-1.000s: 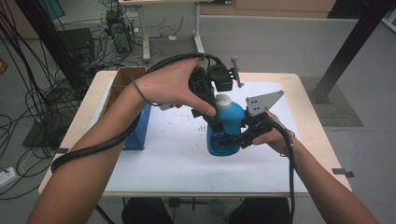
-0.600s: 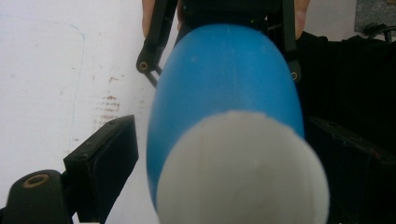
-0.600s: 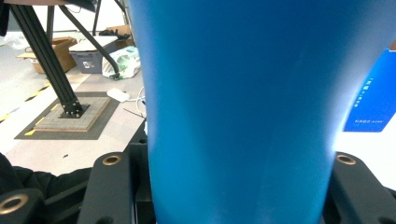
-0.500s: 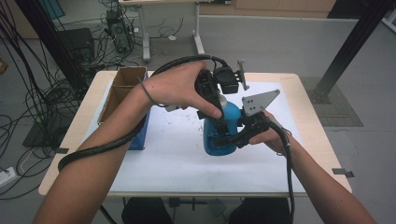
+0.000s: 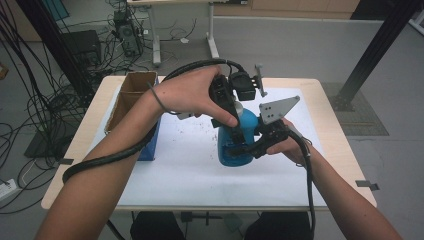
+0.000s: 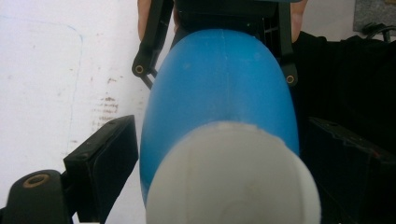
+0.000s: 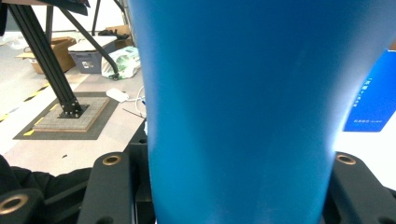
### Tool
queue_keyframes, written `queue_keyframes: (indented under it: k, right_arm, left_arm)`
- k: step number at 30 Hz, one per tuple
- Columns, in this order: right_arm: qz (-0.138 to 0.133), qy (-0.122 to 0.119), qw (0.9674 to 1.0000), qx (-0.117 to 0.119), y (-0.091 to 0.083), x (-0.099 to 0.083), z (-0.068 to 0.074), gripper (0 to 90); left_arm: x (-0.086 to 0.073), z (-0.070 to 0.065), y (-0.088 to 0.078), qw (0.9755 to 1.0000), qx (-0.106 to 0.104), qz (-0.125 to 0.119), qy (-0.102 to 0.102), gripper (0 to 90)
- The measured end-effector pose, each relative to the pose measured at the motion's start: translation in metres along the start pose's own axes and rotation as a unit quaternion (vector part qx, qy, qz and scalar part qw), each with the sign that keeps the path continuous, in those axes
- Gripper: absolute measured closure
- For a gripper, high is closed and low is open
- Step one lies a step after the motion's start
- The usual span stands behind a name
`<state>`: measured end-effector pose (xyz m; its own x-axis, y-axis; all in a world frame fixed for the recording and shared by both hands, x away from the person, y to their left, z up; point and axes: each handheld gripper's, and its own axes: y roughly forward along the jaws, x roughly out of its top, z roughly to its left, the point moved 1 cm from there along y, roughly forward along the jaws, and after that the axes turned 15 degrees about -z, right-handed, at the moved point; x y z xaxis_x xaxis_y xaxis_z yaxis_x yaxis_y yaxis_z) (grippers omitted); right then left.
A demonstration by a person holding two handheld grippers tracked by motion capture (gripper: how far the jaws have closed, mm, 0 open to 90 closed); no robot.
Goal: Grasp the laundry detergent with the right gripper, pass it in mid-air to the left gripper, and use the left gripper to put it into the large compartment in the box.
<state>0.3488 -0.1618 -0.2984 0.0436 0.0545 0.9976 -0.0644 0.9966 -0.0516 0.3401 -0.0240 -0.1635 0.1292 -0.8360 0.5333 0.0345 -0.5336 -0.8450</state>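
A blue bottle [image 5: 234,152] with a white cap [image 6: 233,177] stands upright on the white sheet [image 5: 185,165] at mid table. My right gripper [image 5: 242,147] comes in from the right and is shut on the bottle's body; the blue wall [image 7: 238,112] sits tight between its jaws. From above, my left gripper [image 5: 236,116] reaches down over the bottle's top. In the left gripper view its jaws stand on either side of the cap with a thin gap, so it is open. The left hand hides the cap in the high view.
An open cardboard box [image 5: 131,95] stands at the table's left, with a blue box [image 5: 150,145] leaning against its near side. Brown crumbs [image 5: 197,120] dot the sheet left of the bottle. Cables trail from both grippers across the forearms.
The left hand and its gripper have shifted right and down over the bottle's top, covering the white cap. The right gripper and the bottle have kept still.
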Motion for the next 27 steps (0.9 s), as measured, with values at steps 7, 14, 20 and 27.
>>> queue_keyframes:
  k: [7,14,20,27]
  right_arm:
    - [0.0,0.001,1.0,-0.001,0.0002,-0.0013,-0.0012,43.6]
    - [-0.001,0.0,1.0,0.0,0.0004,-0.0011,-0.0019,43.7]
    - [-0.001,-0.001,1.0,-0.001,0.0003,-0.0015,-0.0024,43.6]
    - [0.0,-0.001,1.0,-0.002,0.0002,-0.0013,-0.0022,43.6]
  left_arm:
    - [-0.0003,0.0007,0.0002,1.0,-0.001,0.001,0.0,11.9]
    - [-0.0003,0.0014,0.0,1.0,0.0,0.005,0.003,11.9]
    - [-0.0005,0.0016,-0.0002,1.0,0.0,0.004,0.001,11.9]
    - [-0.0007,0.0013,0.0004,1.0,0.0,0.003,0.001,11.9]
